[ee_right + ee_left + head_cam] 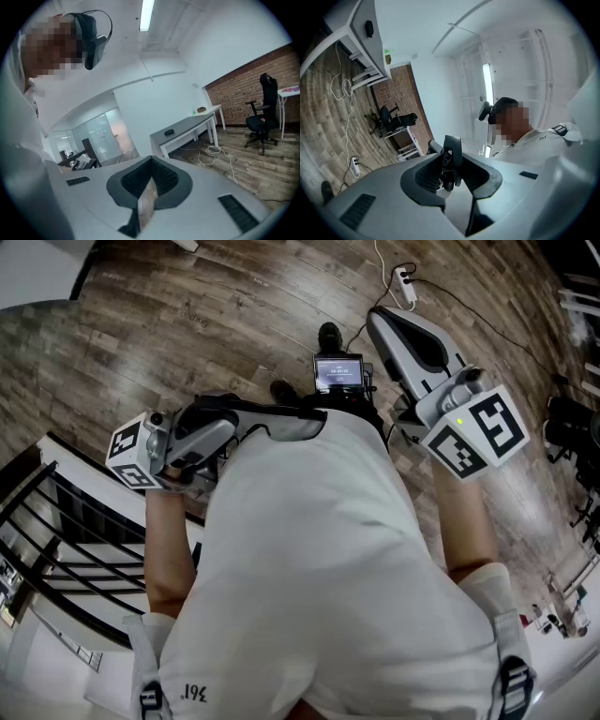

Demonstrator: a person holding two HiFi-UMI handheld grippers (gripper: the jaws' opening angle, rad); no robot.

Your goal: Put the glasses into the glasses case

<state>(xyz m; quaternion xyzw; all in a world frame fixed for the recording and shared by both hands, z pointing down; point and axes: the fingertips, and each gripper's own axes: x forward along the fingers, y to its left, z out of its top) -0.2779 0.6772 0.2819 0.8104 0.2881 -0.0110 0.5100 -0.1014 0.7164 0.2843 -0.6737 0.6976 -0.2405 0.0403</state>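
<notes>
A pair of dark-framed glasses (292, 424) hangs in the air in front of the person's white shirt, and my left gripper (242, 427) is shut on it. In the left gripper view the folded glasses (451, 154) stand end-on between the ribbed pads of the left gripper (451, 174). My right gripper (382, 317) is held out over the floor at the upper right, away from the glasses. The right gripper (150, 180) has its jaws shut with nothing between them. No glasses case shows in any view.
The person stands on a wood-plank floor (216, 324). A small screen device (338, 373) and dark shoes (329, 335) are ahead, with a power strip (406, 281) and cable beyond. A black railing (66, 521) runs at the left. Grey desks (187, 125) and an office chair (262, 117) stand farther off.
</notes>
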